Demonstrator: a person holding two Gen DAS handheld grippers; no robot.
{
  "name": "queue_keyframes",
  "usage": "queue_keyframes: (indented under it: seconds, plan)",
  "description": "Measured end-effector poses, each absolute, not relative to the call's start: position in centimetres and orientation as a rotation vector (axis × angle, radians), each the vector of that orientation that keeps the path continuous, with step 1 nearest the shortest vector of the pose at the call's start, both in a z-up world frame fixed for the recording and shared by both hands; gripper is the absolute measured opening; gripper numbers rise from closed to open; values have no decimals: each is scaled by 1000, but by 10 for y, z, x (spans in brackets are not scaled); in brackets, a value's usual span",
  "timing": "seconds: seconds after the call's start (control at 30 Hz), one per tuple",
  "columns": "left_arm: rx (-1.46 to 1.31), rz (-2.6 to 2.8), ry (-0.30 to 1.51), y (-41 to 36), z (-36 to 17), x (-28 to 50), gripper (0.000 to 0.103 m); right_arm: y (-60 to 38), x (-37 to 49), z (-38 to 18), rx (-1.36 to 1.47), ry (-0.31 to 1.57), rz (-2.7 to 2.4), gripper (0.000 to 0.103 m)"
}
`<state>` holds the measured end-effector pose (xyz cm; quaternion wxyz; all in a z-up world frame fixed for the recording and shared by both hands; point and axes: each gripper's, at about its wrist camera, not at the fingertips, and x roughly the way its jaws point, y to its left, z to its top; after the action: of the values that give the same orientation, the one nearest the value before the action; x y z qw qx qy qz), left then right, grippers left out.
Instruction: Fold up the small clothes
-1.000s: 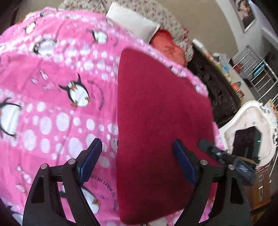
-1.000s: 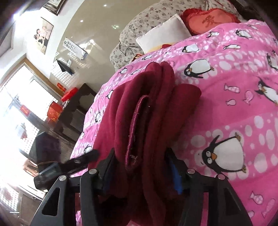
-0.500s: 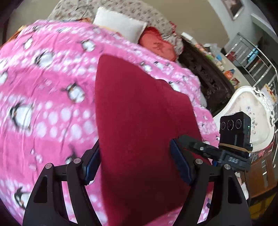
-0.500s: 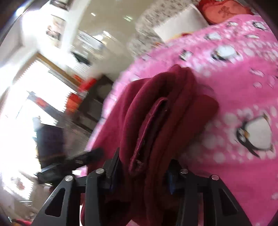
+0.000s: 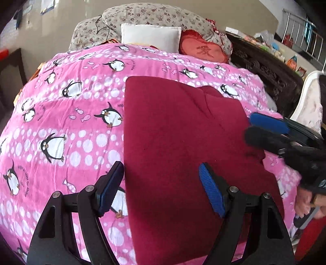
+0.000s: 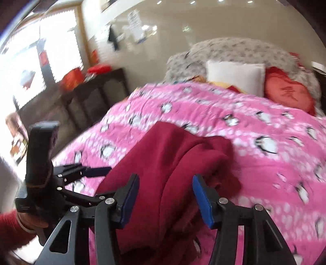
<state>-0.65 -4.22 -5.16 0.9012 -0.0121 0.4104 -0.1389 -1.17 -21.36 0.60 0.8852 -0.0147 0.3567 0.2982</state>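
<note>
A dark red folded garment (image 5: 179,142) lies flat on the pink penguin bedspread (image 5: 61,114). My left gripper (image 5: 162,187) is open and empty, hovering over the garment's near left edge. My right gripper (image 5: 264,130) comes in from the right at the garment's right edge. In the right wrist view the right gripper (image 6: 166,199) is open, its jaws on either side of a raised bunch of the red garment (image 6: 179,155), not pinching it. The left gripper (image 6: 95,171) shows there at left, also open.
A white pillow (image 5: 150,36), a red heart cushion (image 5: 203,51) and a floral headboard (image 5: 142,18) stand at the bed's far end. A dark wooden cabinet (image 5: 264,65) is at right; another (image 6: 81,102) at left.
My right gripper has opened and let go of the bunched red garment, then drawn back. My left gripper has pulled back and up; the garment now lies flatter and wider on the bed.
</note>
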Motion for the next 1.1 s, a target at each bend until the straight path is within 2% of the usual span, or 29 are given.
queue_keyframes:
  seconds: [0.13, 0.27, 0.73, 1.1]
  plan:
    - [-36, -288, 861, -40, -58, 2, 79, -209, -7, -29, -196, 801, 632, 52]
    - [-54, -292, 870, -39, -63, 4, 79, -219, -11, -40, -184, 787, 636, 52]
    - [-58, -184, 718, -30, -36, -25, 79, -220, -78, 8, -166, 702, 390, 52]
    - [-32, -133, 695, -36, -33, -45, 79, -225, -93, 7, -31, 695, 190, 53]
